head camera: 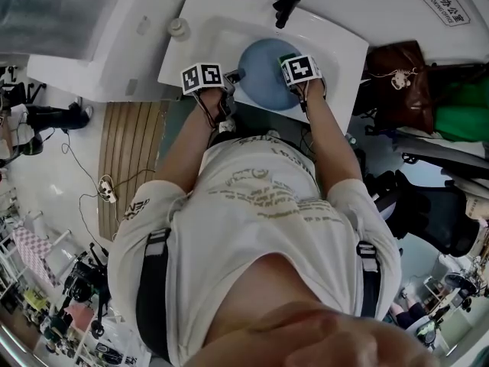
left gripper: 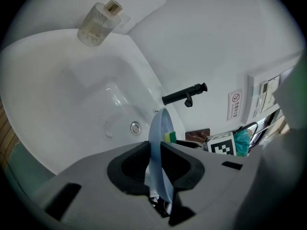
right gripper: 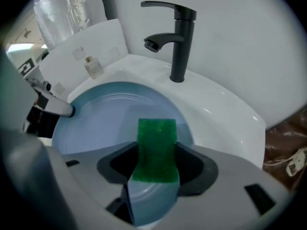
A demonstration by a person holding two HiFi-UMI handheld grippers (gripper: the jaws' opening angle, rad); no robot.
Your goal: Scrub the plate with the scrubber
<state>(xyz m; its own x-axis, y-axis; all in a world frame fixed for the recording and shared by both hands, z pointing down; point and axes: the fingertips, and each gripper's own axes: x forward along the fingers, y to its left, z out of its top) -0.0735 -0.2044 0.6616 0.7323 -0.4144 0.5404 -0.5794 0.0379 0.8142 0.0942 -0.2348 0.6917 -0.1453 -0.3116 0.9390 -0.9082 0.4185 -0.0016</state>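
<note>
On the left, the left gripper [left gripper: 156,158] has its jaws drawn close together on the left rim of the blue plate [head camera: 263,69]. There is only the thickness of the plate between the jaws. The plate is held over the near right part of the white sink [head camera: 210,40], not lying in it. To the right, the right gripper [right gripper: 156,172] is closed on the green scrubber [right gripper: 156,145]. The scrubber stands out ahead of the jaws over the plate's hollow face. In the left gripper view it seems to lie against that face.

We judge that the scrubbing itself is the step in hand. The next move calls for pressing the scrubber on the plate and drawing it across the face. Meanwhile the left gripper must hold the rim firm, because the plate is smooth and can turn or slip in so narrow a grip.

Around them, from the left, there is a wooden mat [head camera: 134,151] on the floor and a small clear bottle [left gripper: 98,23] on the far left ledge. The black faucet [right gripper: 178,37] stands at the far side, just behind the plate, and a wide stroke could strike it. A brown bag [head camera: 393,75] hangs at the right, well apart.
</note>
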